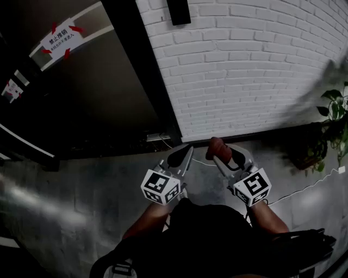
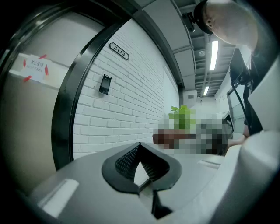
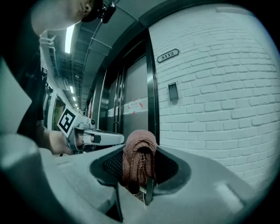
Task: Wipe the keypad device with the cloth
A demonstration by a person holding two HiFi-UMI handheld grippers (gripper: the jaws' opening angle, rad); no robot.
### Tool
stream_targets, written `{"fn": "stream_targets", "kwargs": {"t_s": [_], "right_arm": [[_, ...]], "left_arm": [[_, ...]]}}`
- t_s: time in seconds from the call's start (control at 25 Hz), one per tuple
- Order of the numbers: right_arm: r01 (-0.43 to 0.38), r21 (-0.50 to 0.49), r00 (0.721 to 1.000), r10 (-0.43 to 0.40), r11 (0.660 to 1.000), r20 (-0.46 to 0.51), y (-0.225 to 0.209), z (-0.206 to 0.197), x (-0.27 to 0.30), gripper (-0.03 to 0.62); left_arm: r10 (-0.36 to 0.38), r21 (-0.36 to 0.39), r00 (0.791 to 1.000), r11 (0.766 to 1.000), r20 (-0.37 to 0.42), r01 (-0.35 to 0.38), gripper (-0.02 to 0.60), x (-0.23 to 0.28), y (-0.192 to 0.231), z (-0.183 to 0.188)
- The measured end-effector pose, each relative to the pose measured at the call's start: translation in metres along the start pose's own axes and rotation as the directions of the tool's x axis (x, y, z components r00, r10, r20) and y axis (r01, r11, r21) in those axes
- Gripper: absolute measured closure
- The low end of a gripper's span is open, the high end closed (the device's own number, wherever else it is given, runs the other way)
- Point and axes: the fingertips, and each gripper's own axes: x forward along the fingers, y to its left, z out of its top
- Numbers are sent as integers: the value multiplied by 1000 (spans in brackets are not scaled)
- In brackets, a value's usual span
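The keypad device (image 1: pixel 179 11) is a small black panel high on the white brick wall, also seen in the left gripper view as the keypad device (image 2: pixel 104 84) and in the right gripper view as the keypad device (image 3: pixel 173 91). A brown cloth (image 3: pixel 139 151) hangs folded between the jaws of my right gripper (image 3: pixel 141 164), which is shut on it. In the head view the cloth (image 1: pixel 217 145) sticks up from the right gripper (image 1: pixel 221 153), low and well short of the wall. My left gripper (image 2: pixel 140 149) is shut with nothing in it, beside the right one (image 1: pixel 187 153).
A dark door frame (image 1: pixel 138 65) stands left of the brick wall, with a paper notice (image 1: pixel 61 37) on the door. A number plate (image 2: pixel 119 51) hangs above the keypad. A potted plant (image 1: pixel 334 111) is at the right. A white cable (image 1: pixel 304 191) lies on the floor.
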Motion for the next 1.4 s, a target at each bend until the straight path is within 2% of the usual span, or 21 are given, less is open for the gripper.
{"fn": "stream_targets", "kwargs": {"t_s": [0.36, 0.76, 0.92, 1.08, 1.24, 1.4], "right_arm": [[-2, 5, 1000, 2, 1000, 0, -6, -2, 8, 447], [24, 18, 1000, -24, 1000, -10, -23, 0, 44, 447], [47, -6, 999, -47, 999, 1, -35, 14, 75, 447], [84, -31, 996, -83, 996, 27, -48, 36, 113, 447], [132, -74, 990, -127, 988, 65, -57, 65, 149, 447], [180, -122, 980, -167, 976, 109, -68, 96, 180, 447]], "left_arm": [[0, -3, 1000, 1000, -4, 0, 566, 6, 8, 2], [-21, -17, 1000, 1000, -16, 21, 566, 17, 38, 2], [-32, -10, 999, 999, -13, 32, 566, 22, 65, 10], [-38, 75, 999, 996, -29, 40, 566, 23, 97, 13], [-96, 38, 995, 995, -35, 97, 566, 25, 126, 19], [-150, 43, 988, 988, -36, 151, 566, 27, 149, 23]]}}
